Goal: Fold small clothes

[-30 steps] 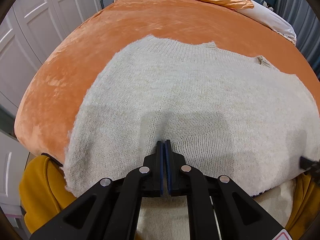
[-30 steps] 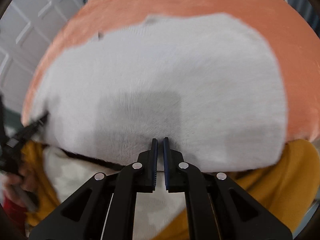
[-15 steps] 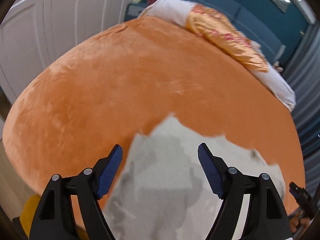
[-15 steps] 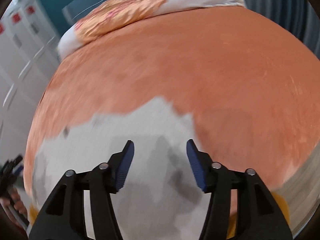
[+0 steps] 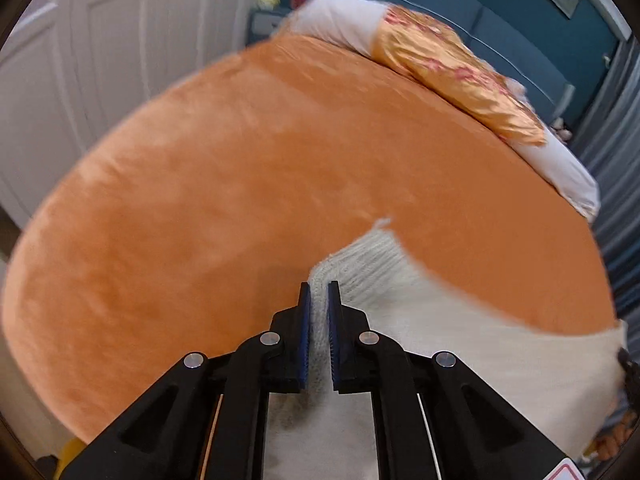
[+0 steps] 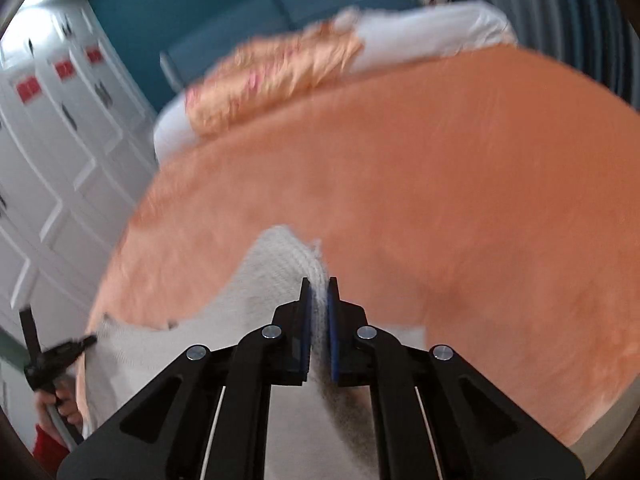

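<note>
We have the left hand-held gripper and the right hand-held gripper each just closed onto a ribbed edge of the cream sweater, which lies at the near side of the orange bed. Beyond it sit a white bolster, an orange floral pillow, white wardrobe doors and a blue headboard. The red door labels are too blurred to read.
</note>
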### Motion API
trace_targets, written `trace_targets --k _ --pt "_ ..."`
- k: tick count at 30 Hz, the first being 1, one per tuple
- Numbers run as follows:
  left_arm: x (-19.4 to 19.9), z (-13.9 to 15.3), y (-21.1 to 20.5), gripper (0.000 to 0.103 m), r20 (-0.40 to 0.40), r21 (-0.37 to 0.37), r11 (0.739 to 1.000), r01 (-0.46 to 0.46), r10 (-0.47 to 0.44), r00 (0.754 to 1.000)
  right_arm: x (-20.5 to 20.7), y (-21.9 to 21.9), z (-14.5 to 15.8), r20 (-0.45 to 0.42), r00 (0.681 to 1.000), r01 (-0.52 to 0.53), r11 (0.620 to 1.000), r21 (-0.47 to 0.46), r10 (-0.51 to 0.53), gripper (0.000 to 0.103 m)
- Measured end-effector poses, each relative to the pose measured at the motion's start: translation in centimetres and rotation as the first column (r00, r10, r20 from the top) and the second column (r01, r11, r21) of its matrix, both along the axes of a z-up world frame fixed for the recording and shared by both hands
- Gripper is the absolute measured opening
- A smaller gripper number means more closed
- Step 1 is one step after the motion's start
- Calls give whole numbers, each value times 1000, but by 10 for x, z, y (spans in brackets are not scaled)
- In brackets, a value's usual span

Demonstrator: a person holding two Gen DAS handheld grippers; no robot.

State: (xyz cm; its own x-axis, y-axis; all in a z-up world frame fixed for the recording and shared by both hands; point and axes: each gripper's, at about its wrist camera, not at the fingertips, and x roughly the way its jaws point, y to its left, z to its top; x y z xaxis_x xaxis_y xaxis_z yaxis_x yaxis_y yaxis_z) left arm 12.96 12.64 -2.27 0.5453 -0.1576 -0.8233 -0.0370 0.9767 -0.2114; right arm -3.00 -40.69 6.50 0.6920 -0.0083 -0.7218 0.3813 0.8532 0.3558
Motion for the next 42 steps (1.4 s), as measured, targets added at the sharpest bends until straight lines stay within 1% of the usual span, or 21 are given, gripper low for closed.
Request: trace_targets --k 2,4,5,7,9,10,12,14,16,19,20,22,24,25,27,30,33,35,37,40,42 --pt "8 -24 3 6 -57 29 1000 -1 2 998 5 -16 -36 -110 993 34 999 8 -33 6" --pt "14 -63 -1 7 -156 79 997 8 5 988 17 -21 -91 -281 959 35 999 7 -31 5" --pt "14 -77 -2 8 -180 98 995 6 12 984 20 -17 -107 -329 944 15 1000 -12 -18 5" --pt "14 -74 -5 8 -162 108 994 -8 26 986 22 -10 -106 -323 946 11 999 -47 -26 6" --pt "14 -63 -8 12 -158 75 997 -2 14 987 23 -8 -88 -289 957 32 999 -2 -31 9" --pt "13 -53 -11 16 -141 83 997 9 3 990 21 -4 -76 -269 962 41 999 -20 -45 12" --pt "4 -33 -16 15 -90 142 990 7 6 996 12 12 -42 -197 977 56 991 -118 -78 15" --pt "-12 -4 -22 17 -17 147 989 20 -17 1000 4 36 -22 -133 991 12 996 -94 -24 17" --pt "-33 18 -38 23 27 96 993 67 -70 997 -5 75 -9 -93 991 -95 995 -33 92 17" --pt "-66 26 -85 24 13 40 978 207 -207 978 -12 147 -16 -92 948 -294 950 100 303 17" --pt "-73 21 -102 24 -5 27 967 254 -254 967 -12 175 -27 -107 919 -361 919 159 380 17" --pt "-94 3 -133 25 -59 17 941 337 -335 940 -14 205 -40 -133 885 -423 890 173 446 16" --pt "-110 -22 -148 25 -126 57 927 370 -360 924 -20 226 -54 -183 856 -466 875 131 483 16" --pt "-114 -30 -148 25 -149 72 927 369 -356 923 -22 225 -61 -213 851 -465 877 118 480 16" --pt "-122 -45 -133 25 -193 81 934 348 -328 925 -30 204 -71 -269 866 -414 906 89 423 13" --pt "-129 -46 -98 25 -207 88 941 326 -303 930 -65 144 -78 -311 896 -305 948 88 317 8" --pt "-141 -47 -60 26 -224 135 950 283 -249 942 -98 101 -77 -357 904 -233 971 47 235 2" --pt "-144 -51 -41 26 -238 116 960 256 -223 945 -110 80 -82 -396 901 -171 984 53 178 0" --pt "-147 -54 -32 26 -237 76 969 236 -213 948 -114 76 -83 -404 902 -138 988 70 154 0" --pt "-152 -49 -43 26 -226 133 962 237 -204 953 -108 98 -66 -345 923 -159 986 58 170 5" --pt "-159 -47 -55 25 -219 178 953 245 -204 954 -101 119 -58 -306 924 -218 974 67 228 5"
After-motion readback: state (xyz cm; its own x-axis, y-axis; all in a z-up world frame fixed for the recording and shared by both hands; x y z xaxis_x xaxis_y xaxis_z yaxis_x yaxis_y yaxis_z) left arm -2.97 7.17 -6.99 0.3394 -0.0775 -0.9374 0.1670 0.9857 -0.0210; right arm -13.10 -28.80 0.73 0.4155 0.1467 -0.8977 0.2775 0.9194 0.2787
